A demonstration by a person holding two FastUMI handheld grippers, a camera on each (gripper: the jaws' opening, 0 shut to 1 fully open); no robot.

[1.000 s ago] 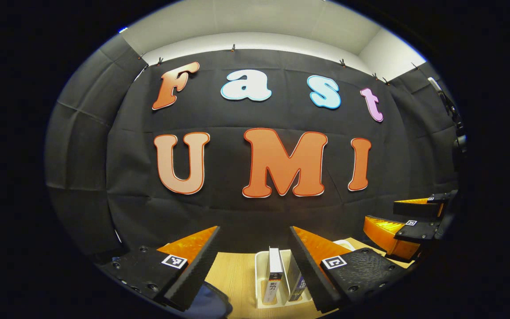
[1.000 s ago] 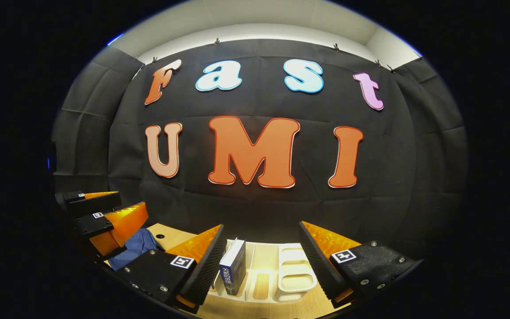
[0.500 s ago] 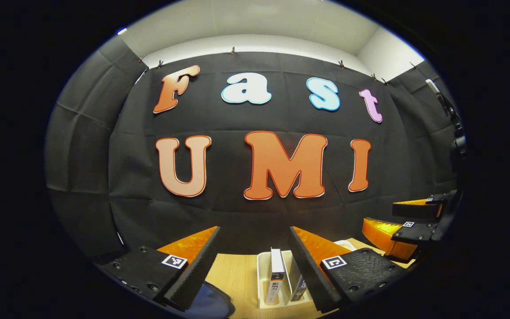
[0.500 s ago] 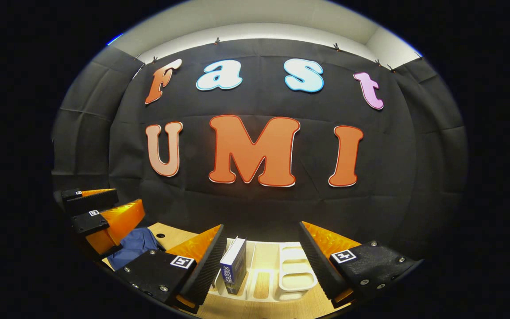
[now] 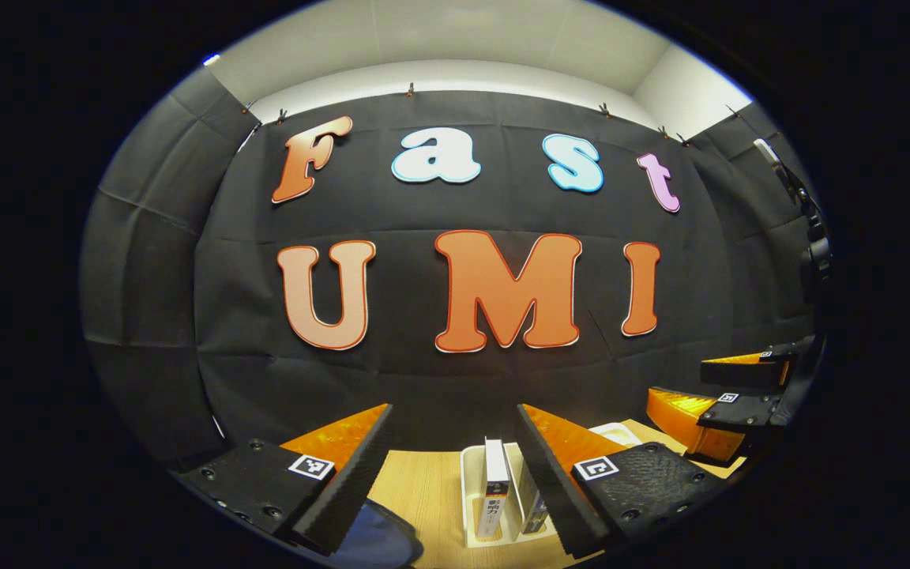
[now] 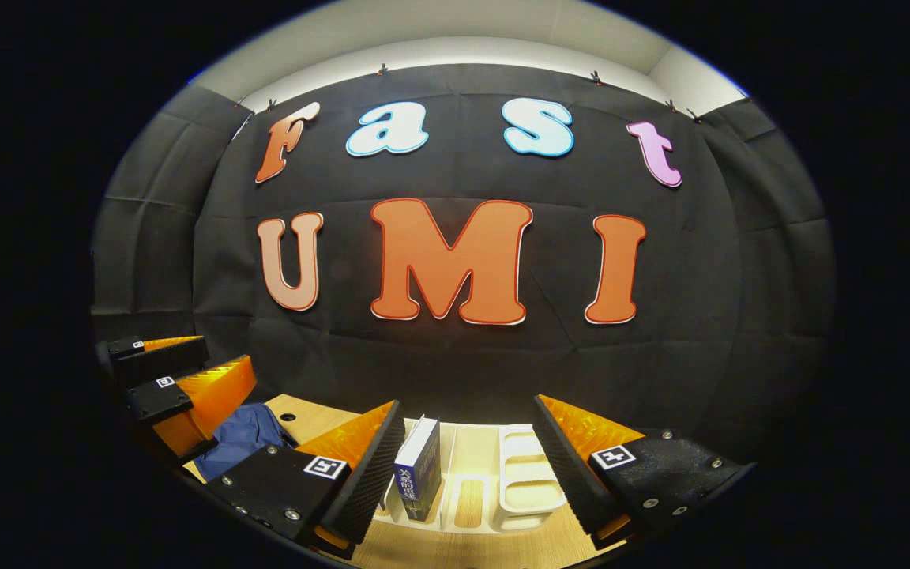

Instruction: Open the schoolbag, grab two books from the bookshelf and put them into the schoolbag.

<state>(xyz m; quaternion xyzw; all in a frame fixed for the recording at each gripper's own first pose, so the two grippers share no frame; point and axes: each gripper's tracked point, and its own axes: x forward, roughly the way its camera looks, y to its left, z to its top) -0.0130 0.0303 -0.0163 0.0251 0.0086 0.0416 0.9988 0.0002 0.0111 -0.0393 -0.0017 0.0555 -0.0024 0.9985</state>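
The schoolbag [image 6: 243, 439], a dark blue fabric mass, is seen at the near left of the wooden table [image 6: 538, 540] in the right gripper view, just beside the left gripper's orange fingers; in the left gripper view a corner of it [image 5: 376, 537] shows at the bottom edge. Whether its zip is open cannot be told, as too little of it is in sight.

Over the last second very little has changed: both views have shifted only slightly, the bookshelf and books sitting a touch lower and nearer than before. From this it is judged that the task is at its very start, with neither the bag nor any book yet touched.

The left gripper [image 5: 455, 458] is held spread wide with nothing between its fingers. The right gripper [image 6: 467, 466] is likewise parted and empty.

The bookshelf [image 6: 530, 478], a white slotted rack, stands on the table ahead of both grippers. In the right gripper view a blue book [image 6: 417, 478] stands upright in a left slot, and the right slots appear vacant. In the left gripper view a white-spined book [image 5: 494, 490] stands upright in the rack [image 5: 467, 498], with a second book [image 5: 532, 506] just beside it, partly hidden by the finger.
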